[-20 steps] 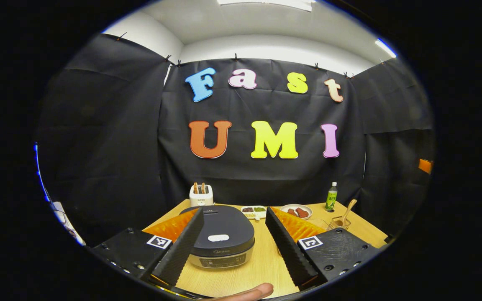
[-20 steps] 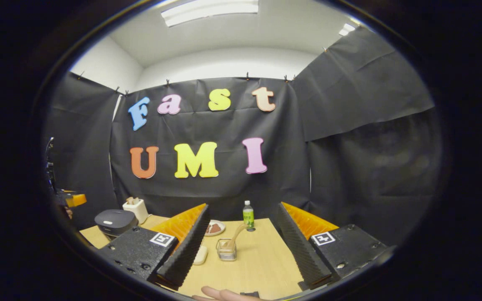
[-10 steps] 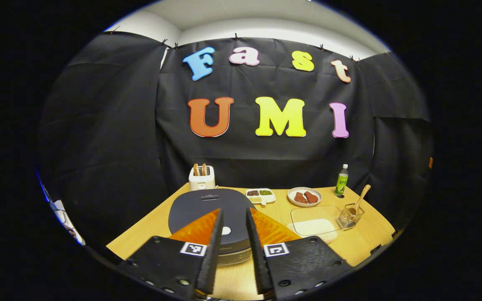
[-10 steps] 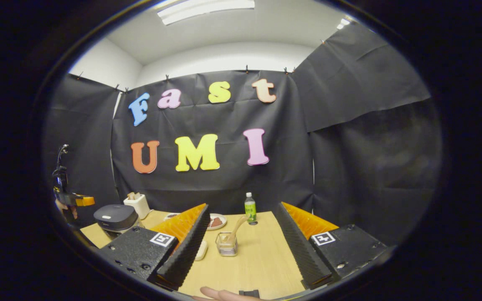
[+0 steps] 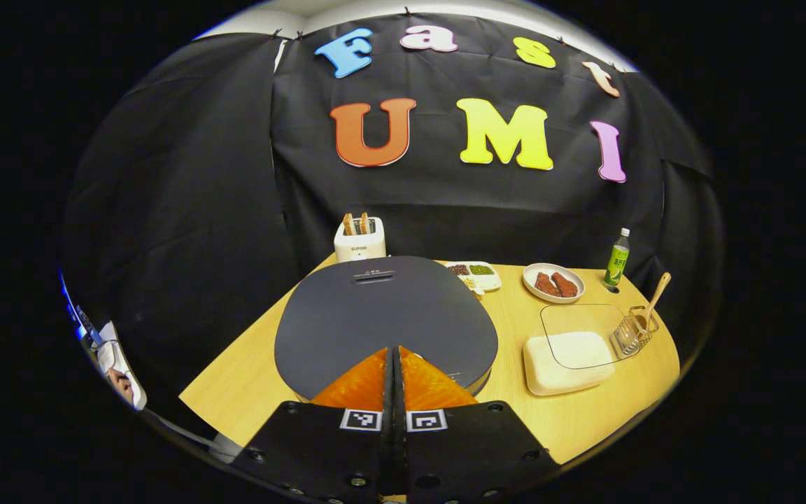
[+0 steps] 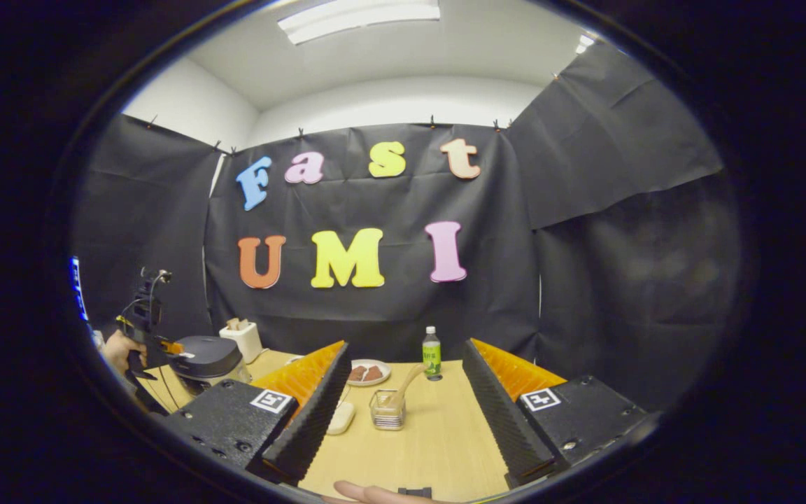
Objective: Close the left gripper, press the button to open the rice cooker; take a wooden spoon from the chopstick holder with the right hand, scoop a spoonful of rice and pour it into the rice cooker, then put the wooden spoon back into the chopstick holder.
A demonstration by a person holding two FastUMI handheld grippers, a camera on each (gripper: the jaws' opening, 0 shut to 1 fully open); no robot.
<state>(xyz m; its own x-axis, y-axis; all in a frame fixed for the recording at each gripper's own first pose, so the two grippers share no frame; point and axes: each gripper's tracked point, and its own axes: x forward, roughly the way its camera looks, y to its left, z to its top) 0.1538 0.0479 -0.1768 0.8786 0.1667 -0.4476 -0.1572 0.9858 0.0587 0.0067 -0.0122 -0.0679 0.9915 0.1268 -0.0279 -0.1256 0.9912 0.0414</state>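
With its jaws pressed together into a single wedge, the left gripper [image 5: 396, 364] hangs over the near edge of the dark grey, round-lidded rice cooker [image 5: 385, 322], which stands on the pale wooden surface [image 5: 249, 378]. The release button lies right at or under the joined tips, hidden by them in the left gripper view; whether they touch it I cannot tell. The lid is shut. The coming press, I judge, goes straight down and slightly forward along the fingers' own line.

In the right gripper view, the right gripper [image 6: 403, 406] holds its jaws spread wide and empty. Dead ahead between them, well apart, stands the small clear chopstick holder [image 6: 387, 418], with the light wooden spoon [image 6: 403, 388] leaning up and to the right. The handle's long axis tilts across the gap, so the right hand is the nearer one for it. Just left of the holder lies the white tray of rice [image 5: 560, 357].
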